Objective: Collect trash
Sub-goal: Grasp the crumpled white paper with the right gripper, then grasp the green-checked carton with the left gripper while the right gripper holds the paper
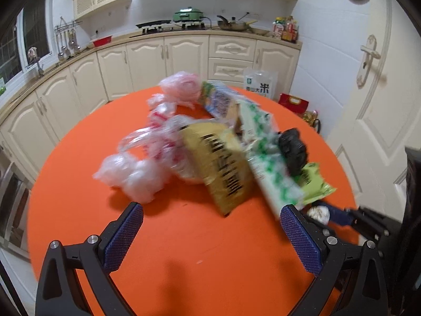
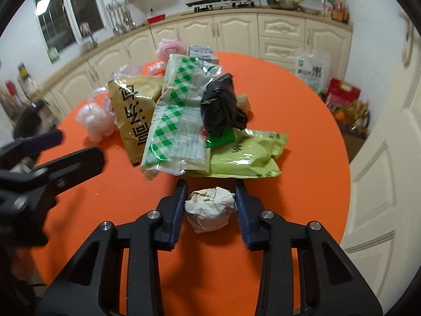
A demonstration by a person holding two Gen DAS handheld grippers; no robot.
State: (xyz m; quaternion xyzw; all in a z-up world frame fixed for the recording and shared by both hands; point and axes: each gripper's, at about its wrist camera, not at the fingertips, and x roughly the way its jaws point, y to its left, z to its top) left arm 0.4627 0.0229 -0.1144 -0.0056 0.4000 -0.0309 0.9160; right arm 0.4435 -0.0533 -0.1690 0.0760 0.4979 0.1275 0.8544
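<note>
The right gripper [image 2: 210, 200] is clamped on a crumpled paper ball [image 2: 209, 208] resting on the orange bench [image 2: 302, 137], just short of the wrapper pile [image 2: 189, 115]. The left gripper [image 1: 210, 226] hangs beside it with jaws wide apart, holding nothing, likely ready for another piece.

Counter [image 2: 302, 121]: solid orange. Crumpled paper ball [image 2: 210, 205]: off-white. Gripper fingers [image 2: 179, 205]: black with blue textured pads. Long wrapper [image 2: 176, 121]: clear/white, green checker pattern. Crumpled bag [image 2: 221, 105]: black. Pouch [image 2: 247, 155]: lime green. Packet [image 2: 134, 115]: tan-gold, black characters. Cabinets [image 2: 234, 31]: cream.
</note>
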